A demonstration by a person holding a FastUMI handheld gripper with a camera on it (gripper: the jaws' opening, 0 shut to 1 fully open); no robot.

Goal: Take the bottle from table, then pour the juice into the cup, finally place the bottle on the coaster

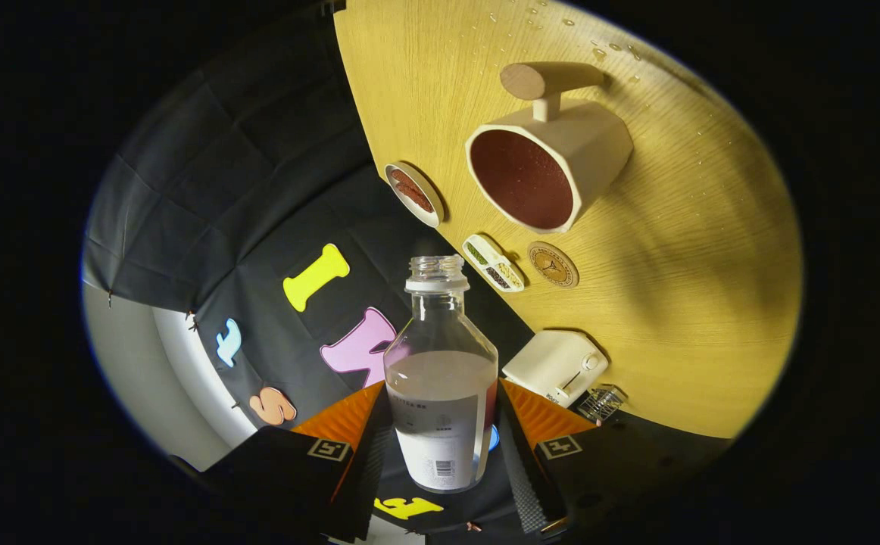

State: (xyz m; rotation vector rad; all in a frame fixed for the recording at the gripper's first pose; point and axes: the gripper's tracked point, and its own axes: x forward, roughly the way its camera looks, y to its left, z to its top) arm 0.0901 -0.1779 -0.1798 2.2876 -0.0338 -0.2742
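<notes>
Each of the two fingers (pixel 349 435) carries a ribbed inner face and a square marker tag.

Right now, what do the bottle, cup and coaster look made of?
Bottle, gripped between the gripper fingers: clear, glossy, plastic or glass, cannot tell; you see through its neck. Cup: matte cream body, likely ceramic, with a pale wood-look handle. Coaster: tan disc, seemingly wood or cork. Table: yellow wood-grain finish.

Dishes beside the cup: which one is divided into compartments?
The oblong dish beside the coaster; the round dish is undivided. The gripper holds the bottle.
</notes>
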